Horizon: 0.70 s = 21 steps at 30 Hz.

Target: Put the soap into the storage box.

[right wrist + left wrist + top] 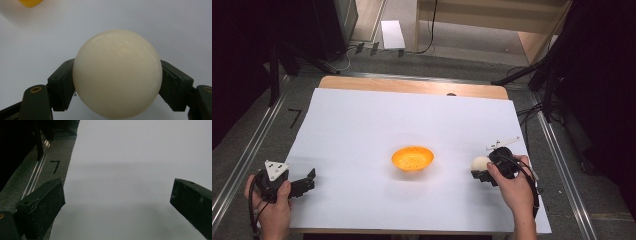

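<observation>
Right gripper (117, 82) clamped on ball (117, 73), I have it right of bowl (412, 158), probably low over sheet (362, 130). Grasp done; carry, drop left. Left gripper (117, 205) apart, idle.

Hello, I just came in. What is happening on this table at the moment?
A person is working at a table covered with a white sheet, holding a gripper in each hand. The right gripper is shut on a cream-white ball, with a jaw pressed on each side of it. An orange bowl sits in the middle of the sheet, to the left of the ball, with nothing visible in it. The left gripper rests open near the sheet's left edge, with nothing between its jaws.
</observation>
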### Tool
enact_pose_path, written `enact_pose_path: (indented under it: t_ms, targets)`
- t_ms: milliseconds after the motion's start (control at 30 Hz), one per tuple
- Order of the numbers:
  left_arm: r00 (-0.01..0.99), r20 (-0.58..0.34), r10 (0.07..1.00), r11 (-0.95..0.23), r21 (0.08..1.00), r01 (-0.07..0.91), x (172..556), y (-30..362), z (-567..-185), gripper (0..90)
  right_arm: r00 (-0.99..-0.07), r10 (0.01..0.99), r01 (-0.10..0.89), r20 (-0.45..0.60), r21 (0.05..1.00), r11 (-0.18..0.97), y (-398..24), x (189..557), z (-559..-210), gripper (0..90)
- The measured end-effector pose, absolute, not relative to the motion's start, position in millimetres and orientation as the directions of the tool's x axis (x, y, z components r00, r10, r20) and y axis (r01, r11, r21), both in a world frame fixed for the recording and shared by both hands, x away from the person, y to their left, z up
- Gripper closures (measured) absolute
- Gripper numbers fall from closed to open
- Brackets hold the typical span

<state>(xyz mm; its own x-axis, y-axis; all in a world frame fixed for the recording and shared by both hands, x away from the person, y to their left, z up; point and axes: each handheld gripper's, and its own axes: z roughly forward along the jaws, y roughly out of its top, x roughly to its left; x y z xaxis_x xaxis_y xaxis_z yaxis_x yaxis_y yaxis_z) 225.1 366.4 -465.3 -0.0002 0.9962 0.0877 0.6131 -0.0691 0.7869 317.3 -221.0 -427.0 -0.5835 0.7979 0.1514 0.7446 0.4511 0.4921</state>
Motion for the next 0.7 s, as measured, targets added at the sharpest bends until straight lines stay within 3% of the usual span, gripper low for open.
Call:
enact_pose_path:
  t_ms: [700]
  targets:
    - [0.004, 0.085, 0.996, -0.069, 0.788, 0.611, 225.0, 366.5, -465.4, 0.2, -0.625, 0.762, 0.717, 0.171, 0.51, 0.475, -192.5, 328.5, -411.5, 24.7]
